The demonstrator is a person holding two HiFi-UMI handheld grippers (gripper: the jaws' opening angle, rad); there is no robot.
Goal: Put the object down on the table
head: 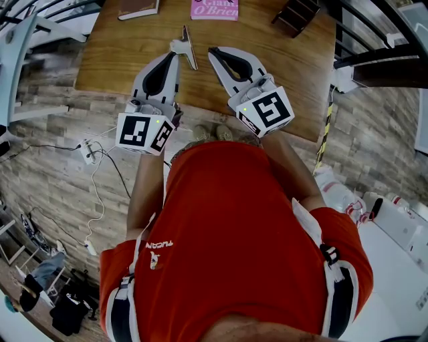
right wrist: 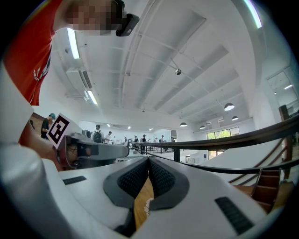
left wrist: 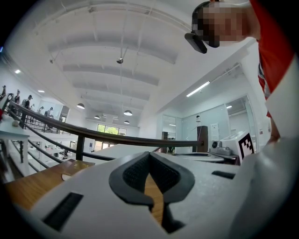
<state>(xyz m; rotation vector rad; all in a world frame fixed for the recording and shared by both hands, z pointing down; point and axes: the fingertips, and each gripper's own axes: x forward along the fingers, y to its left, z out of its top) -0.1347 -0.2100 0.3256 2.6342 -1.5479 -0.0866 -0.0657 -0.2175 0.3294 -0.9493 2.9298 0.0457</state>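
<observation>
In the head view a thin grey blade-like object (head: 189, 48) lies on the wooden table (head: 114, 60), between the tips of my two grippers. My left gripper (head: 175, 51) is just left of it; I cannot tell whether the two touch. Its jaws are shut, and in the left gripper view (left wrist: 149, 157) nothing shows between the pads, only wood through the gap behind them. My right gripper (head: 215, 53) is a little right of the object, also shut with nothing between its pads (right wrist: 148, 160).
A brown book (head: 138, 8) and a pink book (head: 214, 9) lie at the table's far edge. A dark wooden stand (head: 297, 15) is at the far right. On the floor to the left are a power strip (head: 87, 151) and cables.
</observation>
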